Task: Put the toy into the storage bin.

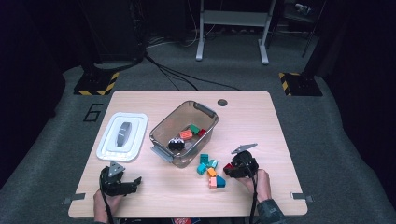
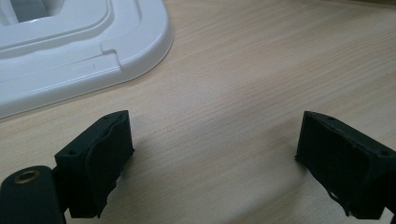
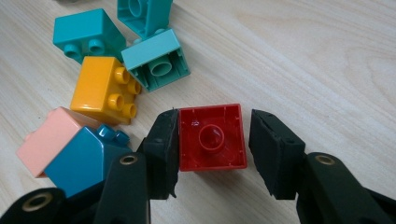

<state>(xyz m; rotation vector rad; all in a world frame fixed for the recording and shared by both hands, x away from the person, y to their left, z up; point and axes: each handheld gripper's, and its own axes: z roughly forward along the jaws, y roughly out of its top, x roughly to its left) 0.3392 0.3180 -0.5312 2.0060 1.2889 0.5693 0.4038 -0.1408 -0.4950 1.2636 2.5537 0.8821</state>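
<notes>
I am at the pick-up step: my right gripper (image 3: 212, 149) brackets the upturned red brick (image 3: 212, 136) on the table (image 3: 317, 60), left pad touching, right just clear, so next I must finish squeezing, then lift it toward the bin (image 1: 161, 128).

Landmark: clear plastic bin (image 1: 205, 116), holding bricks.
Lid: white plastic lid (image 1: 122, 136), left of bin.
Loose bricks: coloured toy bricks (image 1: 211, 170), near bin's front corner.
Right gripper (image 1: 232, 170): at red brick (image 1: 228, 166), right of bricks.
</notes>
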